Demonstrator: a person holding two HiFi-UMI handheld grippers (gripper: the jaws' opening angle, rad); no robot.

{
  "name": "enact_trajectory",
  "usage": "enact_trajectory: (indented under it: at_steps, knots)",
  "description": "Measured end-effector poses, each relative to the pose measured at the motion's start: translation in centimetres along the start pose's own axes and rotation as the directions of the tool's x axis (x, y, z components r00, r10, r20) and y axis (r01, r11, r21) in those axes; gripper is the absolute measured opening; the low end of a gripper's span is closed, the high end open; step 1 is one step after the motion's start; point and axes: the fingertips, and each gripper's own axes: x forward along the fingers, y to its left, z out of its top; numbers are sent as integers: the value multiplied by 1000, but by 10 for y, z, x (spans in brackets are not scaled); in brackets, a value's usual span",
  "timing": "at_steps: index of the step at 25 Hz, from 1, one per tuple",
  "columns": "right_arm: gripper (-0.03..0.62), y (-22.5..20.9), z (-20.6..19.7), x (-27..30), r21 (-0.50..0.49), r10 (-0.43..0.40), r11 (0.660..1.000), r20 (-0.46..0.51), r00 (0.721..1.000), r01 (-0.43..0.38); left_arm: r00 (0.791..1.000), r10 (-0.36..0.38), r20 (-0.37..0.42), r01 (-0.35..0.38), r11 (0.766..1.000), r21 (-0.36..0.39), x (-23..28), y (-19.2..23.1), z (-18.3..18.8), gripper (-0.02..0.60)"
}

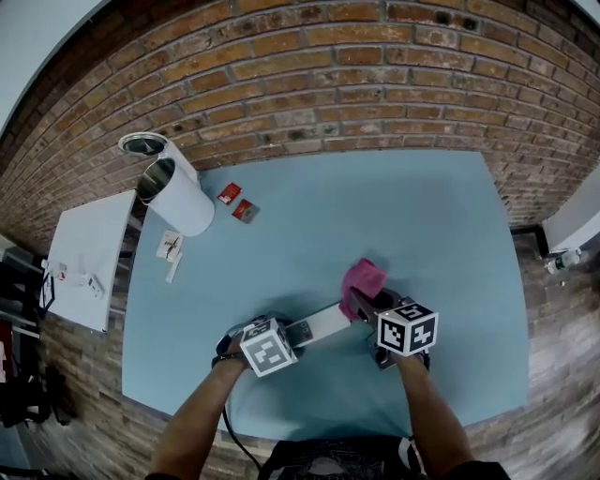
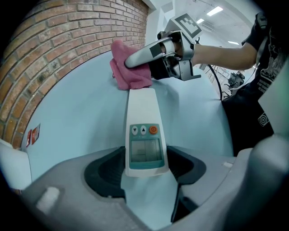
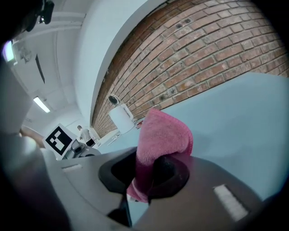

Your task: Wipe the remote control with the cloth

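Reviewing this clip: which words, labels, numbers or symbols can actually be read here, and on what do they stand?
No words or numbers are readable.
Remote control: buttons with a down arrow, an up arrow and a power sign; screen shows nothing legible.
Red packets: print too small.
Marker cubes: black-and-white squares, no letters.

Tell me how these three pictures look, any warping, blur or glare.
Head view: fisheye bows the brick wall into an arch, with even light. Left gripper view: remote control sharp, ceiling lights blown out at top right. Right gripper view: cloth crisp, left edge dark and blurred.
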Motion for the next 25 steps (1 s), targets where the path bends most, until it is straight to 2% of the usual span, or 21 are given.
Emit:
enact_trajectory:
  at_steps: [5,11,17,25]
  knots:
    - [64,1,-4,-2,27,66,997,-24,998,-66,1000,2,-14,-2,1000,-3,0,1,0,291]
    - [64,4,-13,-9,5,96,995,-63,993,-96,999,13,-34,-13,1000,-1,0,5,1,290]
    - [64,8,-22,-16,-1,86,996,-81,993,-86,999,7,-34,-7,1000,-13,0,3,-2,290]
    - [64,15,-31,-28,12,22,1000,-50,998,-22,1000,17,25,-17,1000,-5,-1,4,0,285]
